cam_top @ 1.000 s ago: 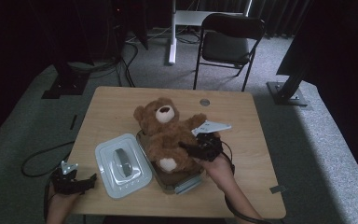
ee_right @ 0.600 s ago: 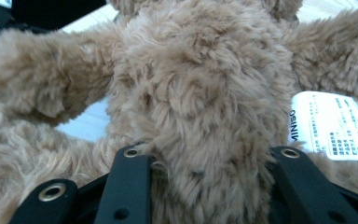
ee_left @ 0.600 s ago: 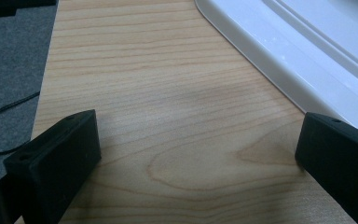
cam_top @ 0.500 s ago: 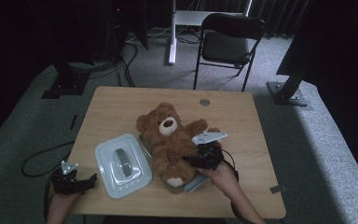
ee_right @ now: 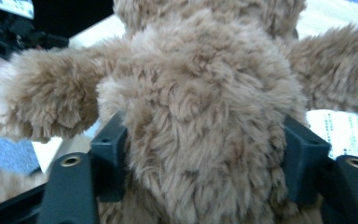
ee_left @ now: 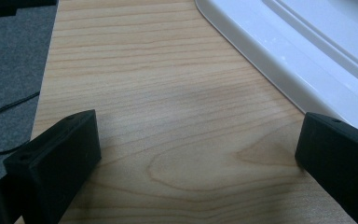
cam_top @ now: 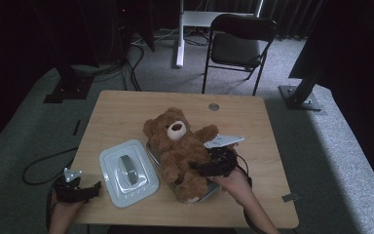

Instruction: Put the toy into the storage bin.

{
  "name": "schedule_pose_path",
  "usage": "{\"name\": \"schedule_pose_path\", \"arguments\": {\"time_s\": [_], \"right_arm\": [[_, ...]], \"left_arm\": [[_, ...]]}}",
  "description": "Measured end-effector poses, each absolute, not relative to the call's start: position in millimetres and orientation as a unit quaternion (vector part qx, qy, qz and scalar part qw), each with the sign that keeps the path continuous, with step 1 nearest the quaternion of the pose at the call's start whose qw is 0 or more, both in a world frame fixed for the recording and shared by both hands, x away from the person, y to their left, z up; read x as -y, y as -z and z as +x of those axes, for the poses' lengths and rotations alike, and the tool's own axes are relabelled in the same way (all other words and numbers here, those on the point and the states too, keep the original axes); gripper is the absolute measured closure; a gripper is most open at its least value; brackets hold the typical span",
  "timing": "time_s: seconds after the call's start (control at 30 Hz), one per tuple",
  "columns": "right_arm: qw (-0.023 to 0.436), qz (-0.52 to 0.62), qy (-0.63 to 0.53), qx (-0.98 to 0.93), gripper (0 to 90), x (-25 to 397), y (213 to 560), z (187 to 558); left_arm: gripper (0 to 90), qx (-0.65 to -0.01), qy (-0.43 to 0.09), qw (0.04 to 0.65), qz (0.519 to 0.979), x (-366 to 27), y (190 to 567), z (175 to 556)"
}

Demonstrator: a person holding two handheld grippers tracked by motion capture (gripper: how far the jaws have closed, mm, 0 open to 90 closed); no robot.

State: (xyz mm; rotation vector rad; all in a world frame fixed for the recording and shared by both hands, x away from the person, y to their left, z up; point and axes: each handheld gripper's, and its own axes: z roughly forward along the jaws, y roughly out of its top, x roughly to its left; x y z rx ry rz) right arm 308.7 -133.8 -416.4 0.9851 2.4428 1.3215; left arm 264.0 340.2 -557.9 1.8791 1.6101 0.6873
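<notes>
My right fingers (ee_right: 303, 154) clench the teddy bear (cam_top: 180, 151) around its belly, over the container (cam_top: 152, 152) at the desk's (cam_top: 126, 107) middle. I'd lower it straight in, paws tucked. Left gripper (cam_top: 75, 190) rests spread at the near left corner beside the lid (cam_top: 126, 173).

Teddy bear (cam_top: 180, 151): brown plush, long shaggy fur, pale muzzle with a dark nose. It is seen at the centre of the high view, lying on its back over a shallow container (cam_top: 152, 152), head toward the upper edge of the frame, arms spread outward, legs toward the lower edge. In the right gripper view the torso (ee_right: 205, 126) is pressed in on both sides by the right gripper (ee_right: 205, 163), fur bulging between the jaws.
</notes>
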Motion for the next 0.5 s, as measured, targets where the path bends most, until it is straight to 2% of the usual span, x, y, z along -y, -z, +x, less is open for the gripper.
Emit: {"name": "schedule_pose_path", "arguments": {"time_s": [0.17,0.33,0.43,0.5], "right_arm": [[0.075,0.334,-0.459,-0.82,25.6,133.6,409.0,311.2],[0.089,0.343,-0.487,-0.798,24.2,136.4,391.9,312.1],[0.094,0.351,-0.494,-0.79,18.8,136.9,382.8,315.6],[0.1,0.357,-0.487,-0.791,12.2,135.2,376.8,319.3]], "left_arm": [[0.6,-0.602,-0.257,0.283,0.701,-340.1,557.9,264.0],[0.6,-0.602,-0.256,0.282,0.702,-340.2,557.8,263.9],[0.6,-0.602,-0.256,0.283,0.701,-340.1,557.8,263.9],[0.6,-0.602,-0.256,0.283,0.701,-340.1,557.9,263.9]]}}
